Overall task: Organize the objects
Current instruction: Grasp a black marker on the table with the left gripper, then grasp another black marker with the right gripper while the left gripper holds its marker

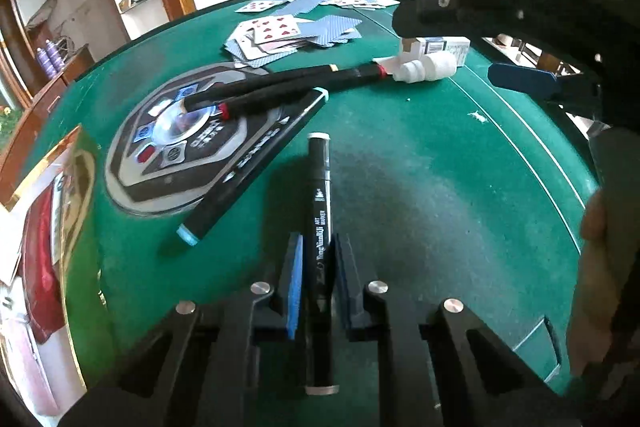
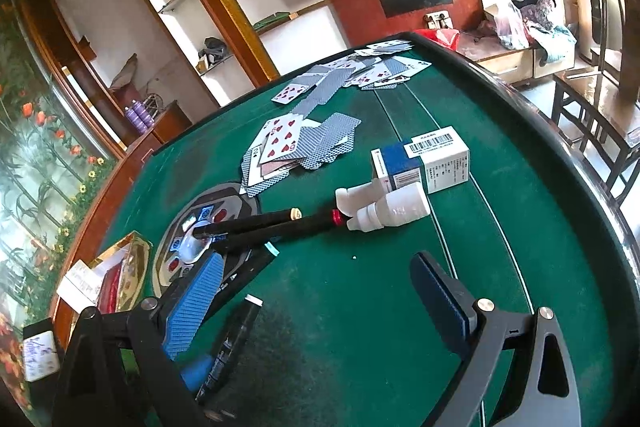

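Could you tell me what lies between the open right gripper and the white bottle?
Only bare green felt separates the right gripper from the white bottle, shown in the right wrist view.

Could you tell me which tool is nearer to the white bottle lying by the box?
Right. The right tool, open, faces the white bottle across bare felt; the left tool, shut on a black marker, sits farther back.

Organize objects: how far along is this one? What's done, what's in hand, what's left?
Early. Done: nothing looks sorted yet.
In hand: the left tool is shut on a black art marker; the right tool is open, holding nothing.
Left: three markers across the table's centre console, scattered playing cards, a white bottle lying on its side, a medicine box.
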`<state>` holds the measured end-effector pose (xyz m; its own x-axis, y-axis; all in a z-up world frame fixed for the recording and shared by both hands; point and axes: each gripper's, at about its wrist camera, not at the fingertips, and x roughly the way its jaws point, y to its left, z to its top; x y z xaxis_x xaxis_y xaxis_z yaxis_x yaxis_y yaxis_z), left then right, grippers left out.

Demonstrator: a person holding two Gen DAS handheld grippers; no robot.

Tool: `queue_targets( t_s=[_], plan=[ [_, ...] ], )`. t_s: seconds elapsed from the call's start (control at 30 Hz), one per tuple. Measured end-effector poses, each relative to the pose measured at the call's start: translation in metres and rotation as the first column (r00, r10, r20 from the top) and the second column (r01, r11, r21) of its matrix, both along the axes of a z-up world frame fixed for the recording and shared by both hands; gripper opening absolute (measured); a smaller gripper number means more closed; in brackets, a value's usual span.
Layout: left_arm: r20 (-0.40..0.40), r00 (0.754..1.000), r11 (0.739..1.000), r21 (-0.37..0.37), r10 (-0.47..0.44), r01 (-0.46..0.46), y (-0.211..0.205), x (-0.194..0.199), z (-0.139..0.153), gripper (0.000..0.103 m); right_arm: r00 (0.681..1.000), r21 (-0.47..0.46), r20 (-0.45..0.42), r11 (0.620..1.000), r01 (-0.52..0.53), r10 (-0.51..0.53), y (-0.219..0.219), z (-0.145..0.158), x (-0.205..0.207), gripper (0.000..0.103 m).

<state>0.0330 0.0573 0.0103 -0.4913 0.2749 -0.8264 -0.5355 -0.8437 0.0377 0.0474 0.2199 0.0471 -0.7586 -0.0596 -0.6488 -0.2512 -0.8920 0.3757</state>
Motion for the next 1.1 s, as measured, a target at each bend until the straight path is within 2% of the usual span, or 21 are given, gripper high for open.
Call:
queue_targets(
  t_s=[0.07, 0.2, 0.3, 0.43, 0.5, 0.6, 0.73, 0.87, 0.97, 1.1],
  plan=[
    [0.028, 1.0, 0.999, 0.048, 0.005, -0.006, -0.012, 0.005, 0.002, 0.014, 1.0, 0.015, -0.01, 1.0, -0.012, 0.012, -0.004, 0.001, 0.0, 0.097],
    [0.028, 0.999, 0.988, 0.151, 0.042, -0.045, -0.046, 0.021, 0.018, 0.014, 0.999, 0.058, -0.01, 0.997, -0.05, 0.051, -0.017, -0.001, -0.002, 0.097],
    [0.02, 0.996, 0.961, 0.263, 0.082, -0.085, -0.086, 0.04, 0.039, 0.015, 0.995, 0.082, 0.011, 0.992, -0.1, 0.1, -0.032, -0.008, -0.005, 0.097],
    [0.006, 0.991, 0.926, 0.354, 0.134, -0.128, -0.14, 0.064, 0.058, 0.015, 0.986, 0.141, 0.053, 0.977, -0.163, 0.157, -0.055, -0.018, -0.01, 0.097],
    [0.005, 0.989, 0.918, 0.371, 0.15, -0.141, -0.159, 0.07, 0.061, 0.015, 0.984, 0.191, 0.099, 0.967, -0.168, 0.151, -0.07, -0.02, -0.014, 0.097],
    [-0.012, 0.984, 0.911, 0.38, 0.179, -0.161, -0.188, 0.077, 0.064, 0.015, 0.975, 0.215, 0.14, 0.956, -0.198, 0.17, -0.092, -0.018, -0.021, 0.097],
    [-0.056, 0.977, 0.906, 0.388, 0.206, -0.169, -0.213, 0.088, 0.068, 0.015, 0.962, 0.174, 0.234, 0.967, -0.186, 0.143, -0.111, -0.019, -0.044, 0.095],
    [-0.076, 0.974, 0.903, 0.394, 0.215, -0.169, -0.228, 0.093, 0.068, 0.015, 0.951, 0.146, 0.3, 0.982, -0.122, 0.074, -0.116, -0.024, -0.063, 0.083],
    [-0.073, 0.973, 0.904, 0.39, 0.22, -0.175, -0.234, 0.094, 0.063, 0.015, 0.934, 0.155, 0.355, 0.983, -0.097, 0.036, -0.123, -0.032, -0.075, 0.065],
    [-0.05, 0.974, 0.901, 0.391, 0.223, -0.186, -0.238, 0.091, 0.055, 0.015, 0.931, 0.266, 0.365, 0.96, -0.084, -0.019, -0.14, -0.037, -0.082, 0.046]
  ],
)
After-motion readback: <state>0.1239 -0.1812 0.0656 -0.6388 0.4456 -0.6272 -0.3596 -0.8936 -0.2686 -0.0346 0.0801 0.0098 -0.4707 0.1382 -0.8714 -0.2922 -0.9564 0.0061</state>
